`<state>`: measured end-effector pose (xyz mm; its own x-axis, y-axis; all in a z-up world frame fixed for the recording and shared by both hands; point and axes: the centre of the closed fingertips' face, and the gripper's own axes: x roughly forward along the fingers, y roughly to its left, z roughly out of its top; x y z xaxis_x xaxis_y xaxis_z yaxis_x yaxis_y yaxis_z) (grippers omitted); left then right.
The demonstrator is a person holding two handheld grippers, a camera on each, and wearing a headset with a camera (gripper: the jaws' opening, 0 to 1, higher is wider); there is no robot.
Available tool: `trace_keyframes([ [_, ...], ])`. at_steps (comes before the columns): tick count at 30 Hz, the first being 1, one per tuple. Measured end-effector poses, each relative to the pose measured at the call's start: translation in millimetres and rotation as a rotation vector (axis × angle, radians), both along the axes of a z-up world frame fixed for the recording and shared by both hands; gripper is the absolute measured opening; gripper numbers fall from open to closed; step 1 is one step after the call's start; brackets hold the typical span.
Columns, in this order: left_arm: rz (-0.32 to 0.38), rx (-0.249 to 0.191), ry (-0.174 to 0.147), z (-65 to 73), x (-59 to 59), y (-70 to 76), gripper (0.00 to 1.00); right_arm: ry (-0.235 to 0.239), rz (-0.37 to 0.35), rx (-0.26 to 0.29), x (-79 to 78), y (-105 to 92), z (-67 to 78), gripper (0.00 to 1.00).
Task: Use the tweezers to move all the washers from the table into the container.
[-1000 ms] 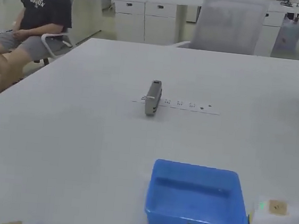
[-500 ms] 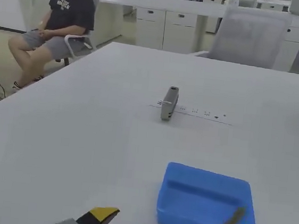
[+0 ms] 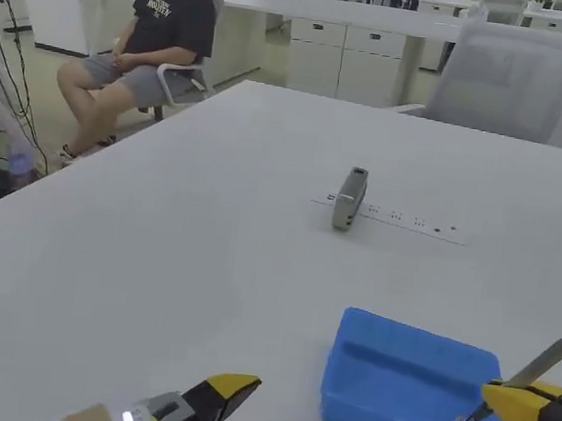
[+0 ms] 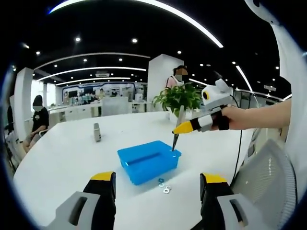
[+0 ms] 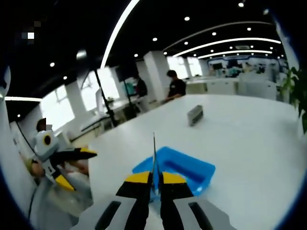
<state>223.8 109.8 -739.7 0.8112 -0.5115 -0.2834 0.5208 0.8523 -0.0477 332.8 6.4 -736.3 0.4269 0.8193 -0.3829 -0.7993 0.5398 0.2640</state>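
While your right gripper (image 5: 156,178) has its yellow-tipped jaws closed narrow on the tweezers (image 5: 154,151), these show as a slim grey pair tapering to a fine point. In the left gripper view that point is down at a corner of the container (image 4: 144,163), a shallow, bright blue rectangular tray on the white table (image 3: 155,258); whether it touches the rim cannot be told. The washers (image 4: 164,185), a small cluster of pale rings, lie on the table just beside the container, on the side facing your left gripper (image 4: 158,178), whose jaws stand wide apart with nothing between them. A grey block (image 3: 349,198) lies well beyond the container
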Motion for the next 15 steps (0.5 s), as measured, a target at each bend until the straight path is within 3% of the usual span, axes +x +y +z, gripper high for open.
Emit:
trace_keyframes([
  [2, -0.005, -0.054, -0.008, 6.2, -0.8, -2.3, 0.71, -0.009, -0.022, -0.009, 8.1, -1.1, -2.6, 0.03],
  [4, 0.001, -0.077, -0.006, 7.4, -0.2, -0.8, 0.70, -0.024, -0.032, -0.024, 14.1, -1.2, -5.3, 0.03],
  [11, -0.007, -0.027, 0.049, -6.3, -2.7, -2.4, 0.63, -0.050, -0.052, -0.079, 31.0, 1.2, -22.2, 0.03],
  [15, -0.001, -0.020, 0.072, -11.3, -3.0, -0.6, 0.63, -0.060, -0.051, -0.107, 35.0, 2.3, -32.3, 0.03],
])
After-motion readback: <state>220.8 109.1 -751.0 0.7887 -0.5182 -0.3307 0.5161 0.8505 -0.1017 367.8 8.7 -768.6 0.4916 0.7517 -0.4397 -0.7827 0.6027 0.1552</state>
